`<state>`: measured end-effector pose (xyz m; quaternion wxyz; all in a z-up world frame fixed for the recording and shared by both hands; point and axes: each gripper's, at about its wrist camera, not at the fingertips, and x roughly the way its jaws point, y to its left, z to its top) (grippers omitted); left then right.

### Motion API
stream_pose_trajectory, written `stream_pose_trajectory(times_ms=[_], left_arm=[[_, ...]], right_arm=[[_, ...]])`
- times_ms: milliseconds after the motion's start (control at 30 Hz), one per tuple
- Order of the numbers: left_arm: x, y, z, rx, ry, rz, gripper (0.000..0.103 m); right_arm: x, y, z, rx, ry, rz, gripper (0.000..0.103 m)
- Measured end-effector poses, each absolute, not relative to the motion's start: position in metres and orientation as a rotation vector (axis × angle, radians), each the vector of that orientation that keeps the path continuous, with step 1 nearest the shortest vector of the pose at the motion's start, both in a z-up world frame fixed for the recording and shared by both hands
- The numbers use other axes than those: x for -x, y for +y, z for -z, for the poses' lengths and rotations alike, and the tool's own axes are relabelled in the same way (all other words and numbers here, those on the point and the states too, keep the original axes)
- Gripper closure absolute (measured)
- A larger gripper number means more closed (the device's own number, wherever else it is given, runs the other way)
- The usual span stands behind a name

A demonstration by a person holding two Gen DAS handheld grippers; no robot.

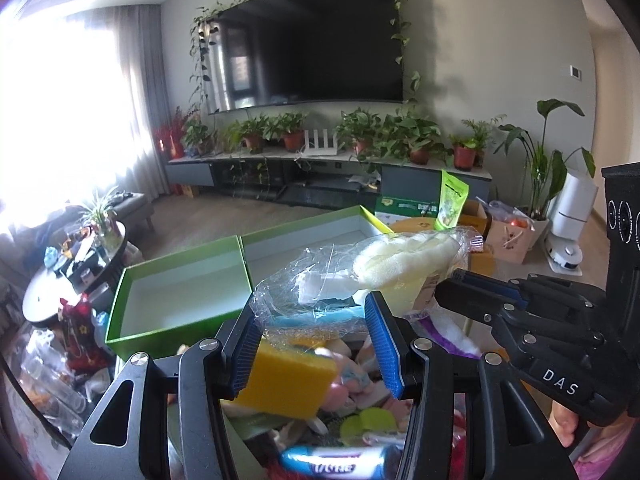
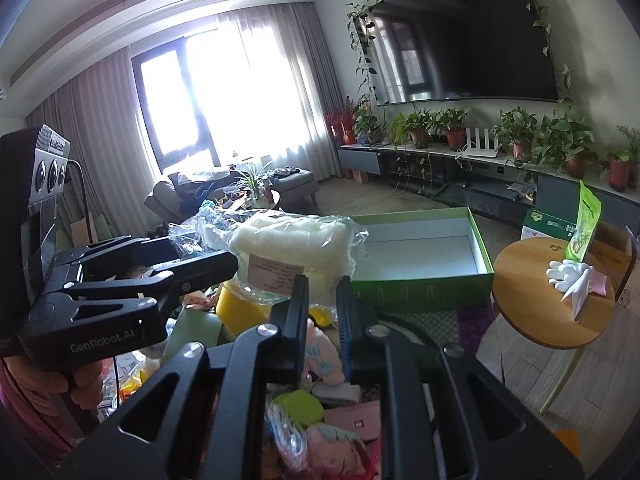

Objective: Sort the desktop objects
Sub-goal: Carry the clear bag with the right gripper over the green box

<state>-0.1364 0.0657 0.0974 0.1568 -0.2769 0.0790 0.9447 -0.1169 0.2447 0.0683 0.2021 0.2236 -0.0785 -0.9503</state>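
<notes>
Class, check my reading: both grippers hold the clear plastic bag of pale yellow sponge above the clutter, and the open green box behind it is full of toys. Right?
Not quite. The open green cardboard box is empty: the right wrist view shows only its bare white floor. The rest stands: left gripper and right gripper both hold the clear plastic bag of pale yellow sponge.

wall-mounted television (image 1: 310,42), potted plants (image 1: 292,130) along the media console (image 1: 328,168), grey sofa (image 2: 232,192), round wooden side table (image 2: 532,280)
</notes>
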Motion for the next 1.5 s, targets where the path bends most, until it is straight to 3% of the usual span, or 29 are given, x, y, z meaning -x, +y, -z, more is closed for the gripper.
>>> stream_pose_trajectory(times_ms=[1000, 1500], left_arm=[[0.235, 0.085, -0.088, 0.845, 0.379, -2.706, 0.052], [0.288, 0.082, -0.063, 0.980, 0.361, -2.670, 0.052]], right_arm=[[0.220, 0.245, -0.068, -0.708, -0.180, 2.663, 0.088], [0.265, 0.240, -0.045, -0.796, -0.194, 2.649, 0.088]])
